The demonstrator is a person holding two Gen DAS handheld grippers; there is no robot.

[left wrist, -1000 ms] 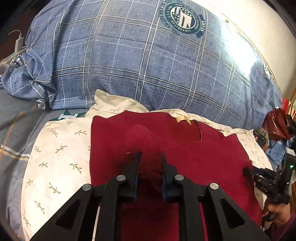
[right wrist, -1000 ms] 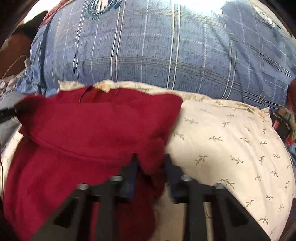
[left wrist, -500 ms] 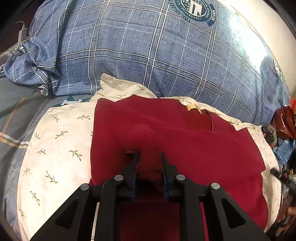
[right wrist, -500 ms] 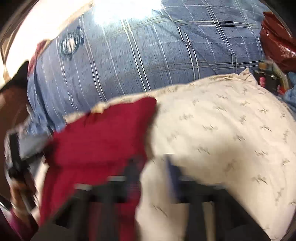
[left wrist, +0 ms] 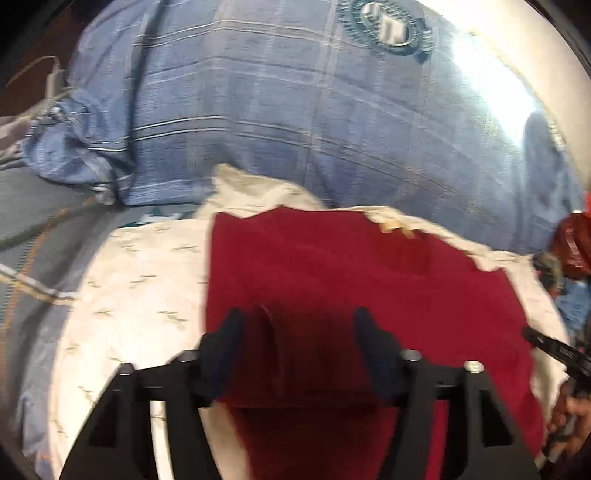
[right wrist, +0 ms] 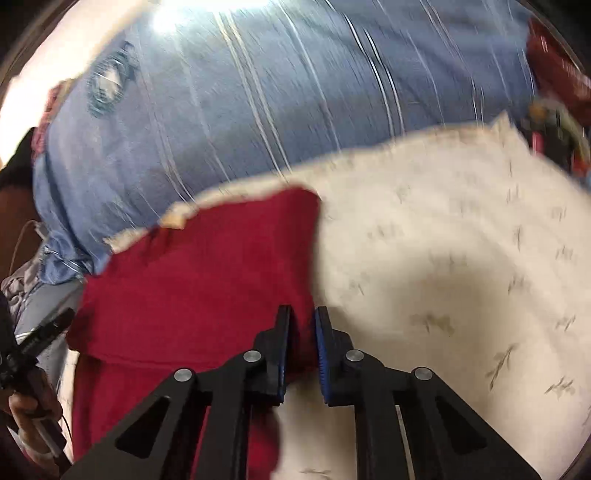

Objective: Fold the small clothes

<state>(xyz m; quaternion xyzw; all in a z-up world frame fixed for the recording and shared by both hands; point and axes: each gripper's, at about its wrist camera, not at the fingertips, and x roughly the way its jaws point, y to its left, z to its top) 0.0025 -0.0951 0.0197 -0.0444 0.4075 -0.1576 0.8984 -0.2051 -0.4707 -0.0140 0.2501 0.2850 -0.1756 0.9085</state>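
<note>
Garment: dark red knit top [left wrist: 332,280], lying flat on a cream pillow with a leaf print [left wrist: 122,295], partly folded.
Garment direction: neckline with a tan label [left wrist: 397,228] at the far edge, toward the blue plaid bedding [left wrist: 295,110]; hem toward the cameras; long axis running near to far in the left wrist view.
Garment fold: in the right wrist view, a folded panel with a straight right edge [right wrist: 314,251] lying across the body of the top.
Left gripper [left wrist: 299,325]: jaws wide apart, just been opening; a raised ridge of red fabric between them, close to the left finger, pads not pressing on it.
Right gripper [right wrist: 302,325]: jaws nearly together, just been closing; right edge of the red top between the blue pads, pinched.
Other gripper in view: right one at the right rim of the left wrist view [left wrist: 550,347], left one at the left rim of the right wrist view [right wrist: 40,336].
Writing: round teal badge [left wrist: 388,26] printed on the plaid bedding, text too blurred to read; tan neck label unreadable.
</note>
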